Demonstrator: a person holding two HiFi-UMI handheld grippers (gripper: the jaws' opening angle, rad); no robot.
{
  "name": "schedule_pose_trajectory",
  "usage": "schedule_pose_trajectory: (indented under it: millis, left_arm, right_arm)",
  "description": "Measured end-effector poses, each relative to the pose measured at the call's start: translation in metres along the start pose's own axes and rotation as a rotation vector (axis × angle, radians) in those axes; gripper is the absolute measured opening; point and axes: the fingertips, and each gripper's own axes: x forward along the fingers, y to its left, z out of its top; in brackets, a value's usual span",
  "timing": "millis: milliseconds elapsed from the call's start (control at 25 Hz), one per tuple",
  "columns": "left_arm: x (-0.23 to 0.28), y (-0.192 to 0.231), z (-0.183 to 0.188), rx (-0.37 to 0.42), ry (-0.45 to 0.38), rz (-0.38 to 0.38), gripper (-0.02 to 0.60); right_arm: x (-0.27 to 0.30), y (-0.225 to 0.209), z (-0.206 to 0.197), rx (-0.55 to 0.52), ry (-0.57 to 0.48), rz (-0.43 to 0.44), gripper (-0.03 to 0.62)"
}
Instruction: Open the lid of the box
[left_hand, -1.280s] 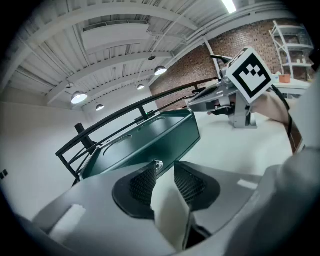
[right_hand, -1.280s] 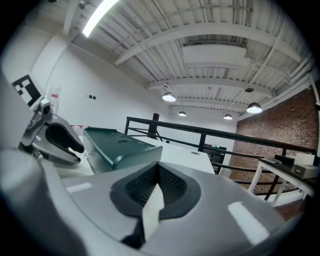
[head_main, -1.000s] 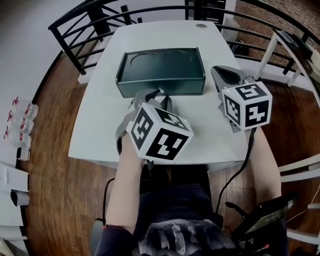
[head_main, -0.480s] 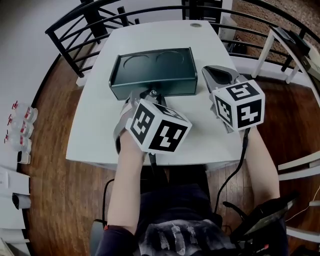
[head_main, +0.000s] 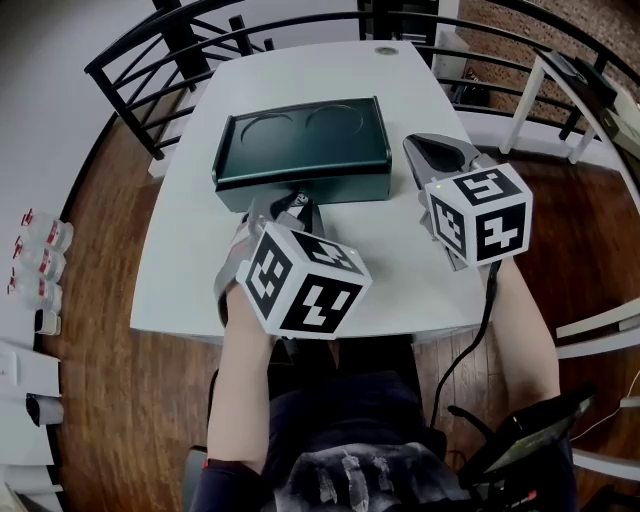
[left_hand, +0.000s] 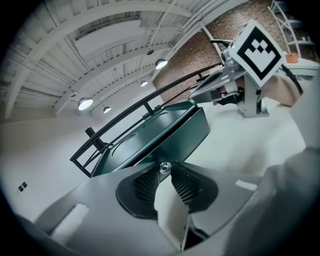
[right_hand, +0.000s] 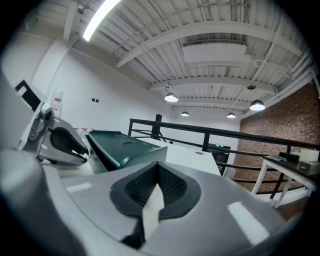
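No words, brands or numbers can be read. The left cube (head_main: 300, 280) and right cube (head_main: 480, 212) bear only black-and-white square patterns. The red marks on the small bottles (head_main: 38, 262) are too tiny to read.

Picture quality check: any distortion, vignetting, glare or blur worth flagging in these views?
Head view: strong fisheye, the black metal railing bows around the white table; evenly lit. Left gripper view: dark vignette corners, ceiling lamps blown out, the small metal latch glints. Right gripper view: the fluorescent strip glares.

Head view steeply down; both gripper views low, near the box (head_main: 300, 150)
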Motion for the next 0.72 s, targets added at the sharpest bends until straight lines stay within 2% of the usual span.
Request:
schedule_pose_trajectory:
  millis: [720]
  left_arm:
    - [-0.064,-0.030,-0.028,0.024,-0.087,-0.159,0.086]
  right_arm:
    - [0.000,-0.009,-0.001,0.051,-0.004,-0.016,0.002]
